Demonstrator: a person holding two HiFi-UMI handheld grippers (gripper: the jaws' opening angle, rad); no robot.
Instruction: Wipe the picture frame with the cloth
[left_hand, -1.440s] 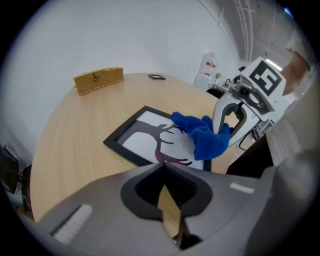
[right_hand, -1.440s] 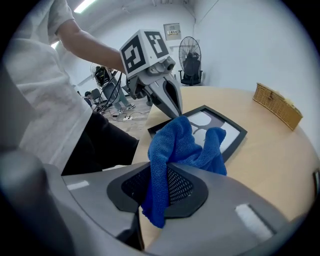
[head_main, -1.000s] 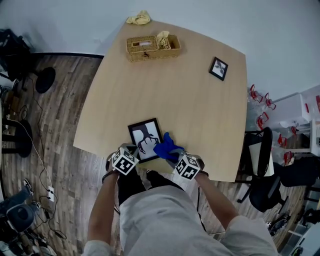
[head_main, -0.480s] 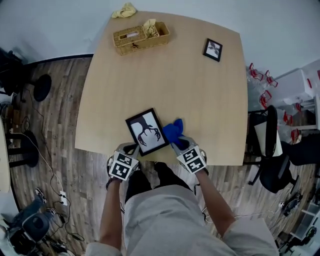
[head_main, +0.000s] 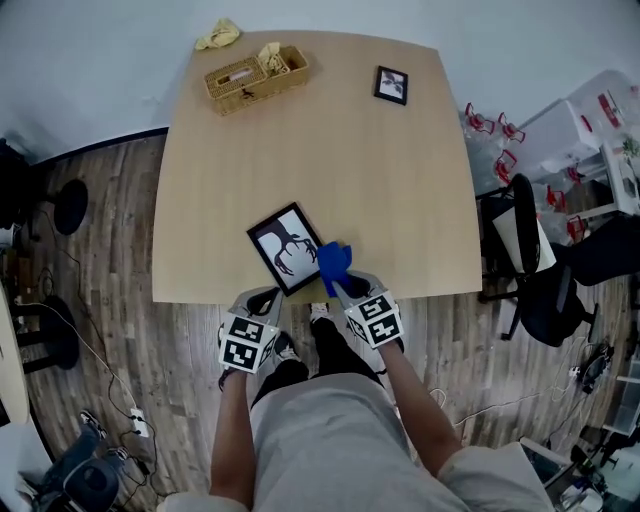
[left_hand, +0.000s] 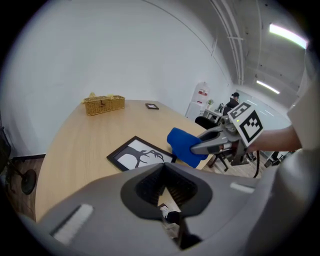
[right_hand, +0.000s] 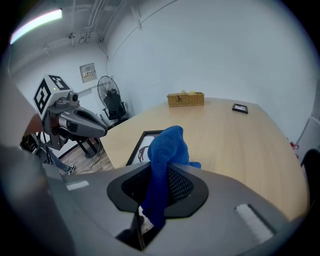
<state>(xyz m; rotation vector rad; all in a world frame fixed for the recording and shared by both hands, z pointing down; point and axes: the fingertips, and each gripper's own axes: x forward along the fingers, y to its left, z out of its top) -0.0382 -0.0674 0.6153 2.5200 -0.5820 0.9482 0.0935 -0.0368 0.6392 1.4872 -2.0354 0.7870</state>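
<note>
A black picture frame (head_main: 283, 248) with an antler print lies flat near the table's front edge; it also shows in the left gripper view (left_hand: 137, 156) and the right gripper view (right_hand: 143, 145). My right gripper (head_main: 343, 287) is shut on a blue cloth (head_main: 333, 262), which hangs just over the frame's right edge. The cloth (right_hand: 167, 150) bunches up between the jaws. My left gripper (head_main: 262, 303) hovers at the table edge just below the frame's near corner, jaws together and holding nothing. From the left gripper view the cloth (left_hand: 185, 145) is above the frame's near right corner.
A wicker basket (head_main: 255, 75) and a yellow rag (head_main: 217, 35) are at the far left of the wooden table (head_main: 350, 170). A small black frame (head_main: 391, 84) lies far right. An office chair (head_main: 530, 270) stands beside the table's right edge.
The right gripper has carried the blue cloth slightly left, from beside the frame to its right edge. The left gripper stays at the front edge. The head camera has shifted.
</note>
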